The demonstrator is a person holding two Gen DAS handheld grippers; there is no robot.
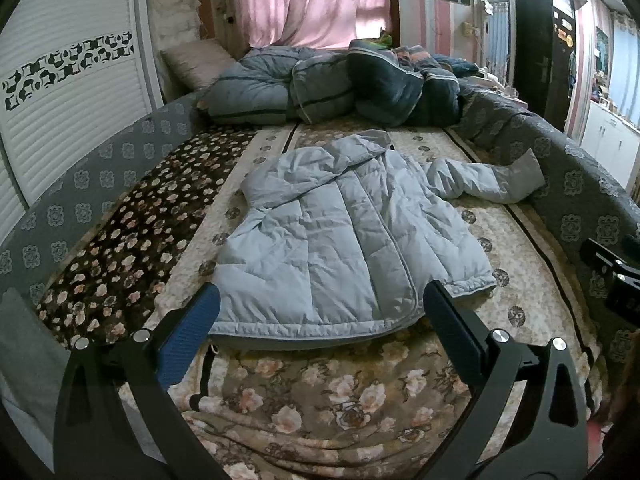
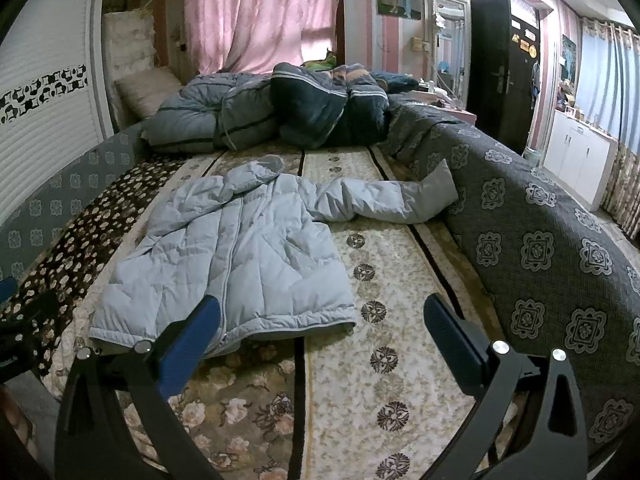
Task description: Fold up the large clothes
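We hold both grippers above the near end of the bed [image 1: 520, 216], and neither touches anything. The left gripper [image 1: 320, 312] has its jaws spread wide, framing the near hem of the jacket [image 1: 328, 232]. The right gripper [image 2: 320, 320] is spread just as wide, over the bare bedcover just right of the hem.

The jacket lies flat mid-bed, collar far, hem near. One sleeve [image 2: 376, 200] stretches out to the right, its cuff against the grey rail [image 2: 560, 248]. The other sleeve appears tucked across the body on the left, though we cannot be sure.

We judge the jacket to be light, puffy and soft: a quilted shell full of air, likely slick, so it will spring back and slide when folded. A shallow pinch on the shell may slip, so we would bite deep at stitched edges, such as the hem corners, the cuff and the shoulder seam. The sleeve looks like the first thing to take, near the cuff, and lay across the body.
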